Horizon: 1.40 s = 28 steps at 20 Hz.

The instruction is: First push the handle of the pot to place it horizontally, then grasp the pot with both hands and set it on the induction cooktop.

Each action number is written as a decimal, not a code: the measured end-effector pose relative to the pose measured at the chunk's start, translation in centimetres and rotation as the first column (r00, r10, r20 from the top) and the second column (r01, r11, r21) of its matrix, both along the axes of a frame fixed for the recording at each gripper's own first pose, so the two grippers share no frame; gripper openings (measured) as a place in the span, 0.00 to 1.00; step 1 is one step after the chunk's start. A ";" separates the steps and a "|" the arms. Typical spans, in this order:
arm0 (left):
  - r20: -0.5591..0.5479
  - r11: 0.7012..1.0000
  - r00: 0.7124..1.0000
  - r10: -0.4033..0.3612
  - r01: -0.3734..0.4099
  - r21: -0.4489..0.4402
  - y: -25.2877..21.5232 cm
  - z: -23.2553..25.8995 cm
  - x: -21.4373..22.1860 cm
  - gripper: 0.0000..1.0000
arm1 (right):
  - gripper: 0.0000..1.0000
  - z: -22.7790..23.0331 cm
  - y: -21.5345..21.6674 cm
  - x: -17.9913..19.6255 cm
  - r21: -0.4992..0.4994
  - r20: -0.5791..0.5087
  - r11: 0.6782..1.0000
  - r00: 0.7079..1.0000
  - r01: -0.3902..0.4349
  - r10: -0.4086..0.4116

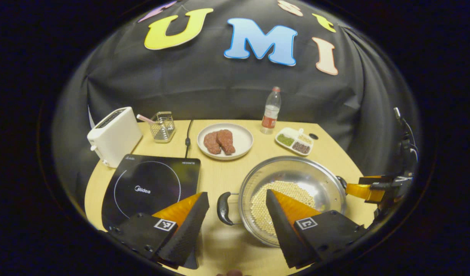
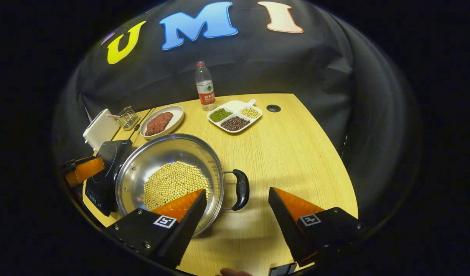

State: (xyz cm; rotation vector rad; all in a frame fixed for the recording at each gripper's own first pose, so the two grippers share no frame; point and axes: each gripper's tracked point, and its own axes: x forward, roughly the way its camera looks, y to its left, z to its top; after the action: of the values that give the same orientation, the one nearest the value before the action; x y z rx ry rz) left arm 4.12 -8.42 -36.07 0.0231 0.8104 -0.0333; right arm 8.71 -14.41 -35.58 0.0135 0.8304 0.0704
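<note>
Both tools released | L R astride pot handles | axis approx horizontal

Dim booth, overhead light, fisheye-warped edges, sharp

left view: above pot | right view: likewise | shared: table

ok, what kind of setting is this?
Probably a mock kitchen set up in a booth: an induction cooktop, a toaster and a pot of beans share one wooden table against a draped cloth wall.
</note>
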 end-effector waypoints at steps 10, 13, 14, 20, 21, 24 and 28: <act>-0.177 1.000 0.984 -0.002 0.005 0.019 1.6 -8.7 0.8 0.99 | 1.00 -4.0 1.0 2.7 -0.032 -0.060 0.999 0.998 -0.008 0.006; -0.195 1.000 0.981 0.002 -0.003 -0.002 1.2 -10.0 1.3 0.97 | 0.86 -5.4 1.3 3.0 -0.039 -0.104 0.999 0.995 -0.010 0.006; -0.193 1.000 0.981 0.002 -0.003 -0.004 1.0 -10.1 1.6 0.95 | 0.83 -5.7 1.4 3.0 -0.052 -0.119 0.998 0.993 -0.019 0.012; -0.214 1.000 0.977 -0.008 0.003 -0.023 0.5 -10.9 1.8 0.74 | 0.66 -6.2 1.1 3.2 -0.025 -0.134 1.000 0.991 0.014 -0.017; -0.219 0.999 0.976 -0.005 -0.002 -0.032 0.4 -10.9 1.8 0.73 | 0.63 -6.3 1.3 3.3 -0.024 -0.138 1.000 0.990 0.012 -0.015; -0.221 0.999 0.975 0.006 -0.014 -0.038 0.6 -10.6 1.9 0.69 | 0.57 -6.2 1.3 3.3 -0.016 -0.130 1.000 0.991 0.013 -0.015; -0.209 1.000 0.978 0.011 -0.015 -0.018 1.0 -9.7 2.0 0.66 | 0.57 -6.3 1.9 2.9 -0.003 -0.152 1.000 0.988 0.016 -0.016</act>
State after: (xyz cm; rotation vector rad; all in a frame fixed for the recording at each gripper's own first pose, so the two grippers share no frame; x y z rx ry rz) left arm 6.08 -7.43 -45.79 -0.0045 1.0202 -0.0312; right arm 11.64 -12.51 -41.83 0.0244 0.9823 0.0539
